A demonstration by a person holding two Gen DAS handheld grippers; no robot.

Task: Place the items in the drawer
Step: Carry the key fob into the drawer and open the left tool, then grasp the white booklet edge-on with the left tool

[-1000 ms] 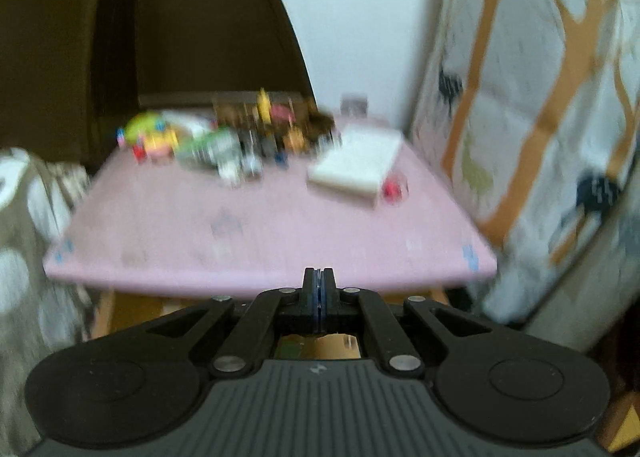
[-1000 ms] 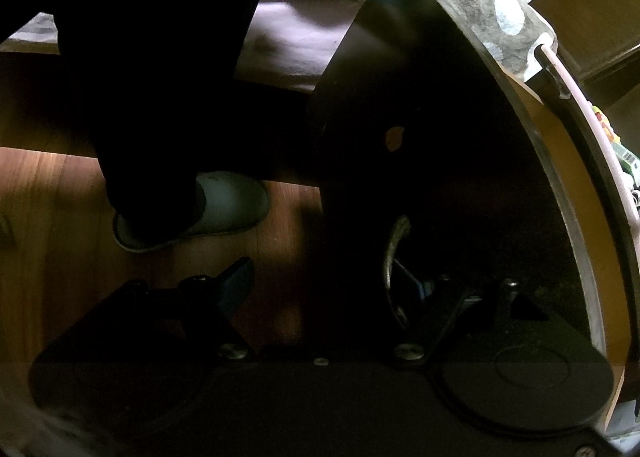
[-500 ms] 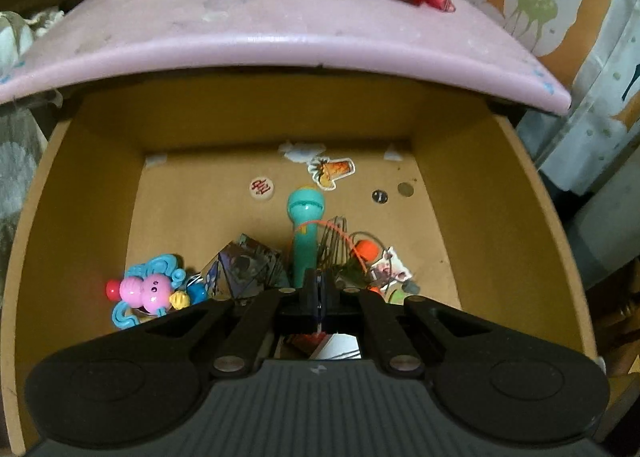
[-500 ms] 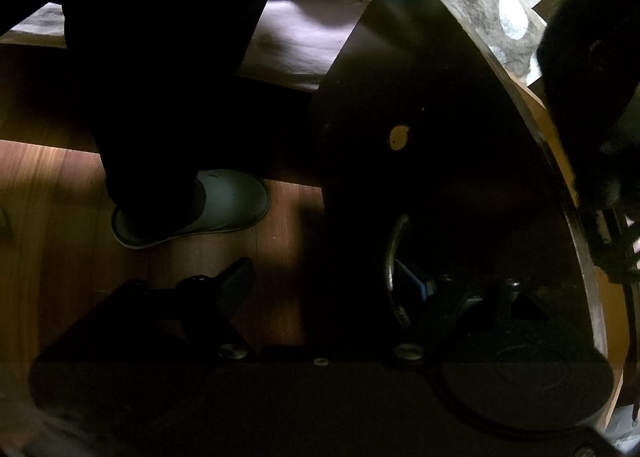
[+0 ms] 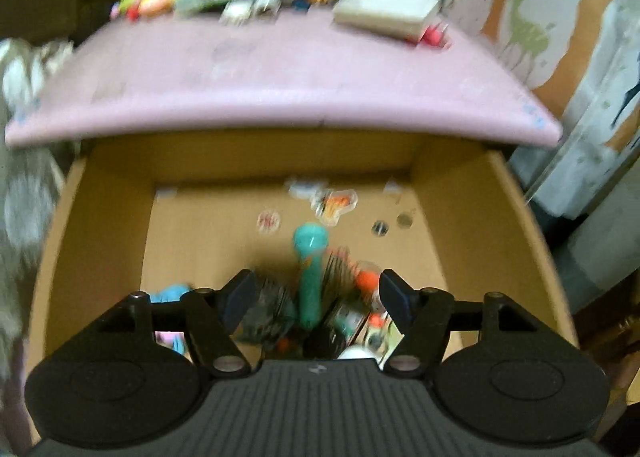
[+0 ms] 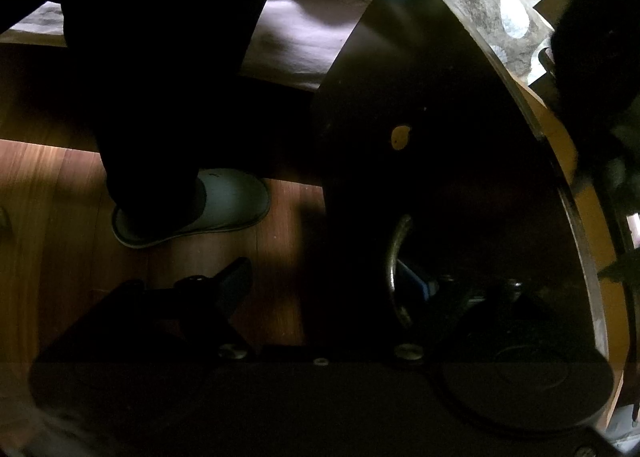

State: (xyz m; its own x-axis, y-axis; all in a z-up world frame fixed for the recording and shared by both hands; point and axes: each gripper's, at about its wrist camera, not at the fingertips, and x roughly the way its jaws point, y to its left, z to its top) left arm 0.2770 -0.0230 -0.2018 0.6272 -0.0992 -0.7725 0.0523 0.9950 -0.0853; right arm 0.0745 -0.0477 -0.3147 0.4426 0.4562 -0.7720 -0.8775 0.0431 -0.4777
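Moved: left gripper [image 5: 318,293] jaws just opened, holding nothing | teal toy [image 5: 310,269] lies in drawer [image 5: 100,241] between them | right gripper [image 6: 320,289] open beside drawer handle [image 6: 396,269].

Stood pulled open under the pink bench [image 5: 280,97]: a tan wooden drawer [image 5: 96,241], dark-fronted. Lay near its front, around six o'clock: a teal toy microphone [image 5: 310,269], head toward twelve, among blurred small toys [image 5: 360,297].
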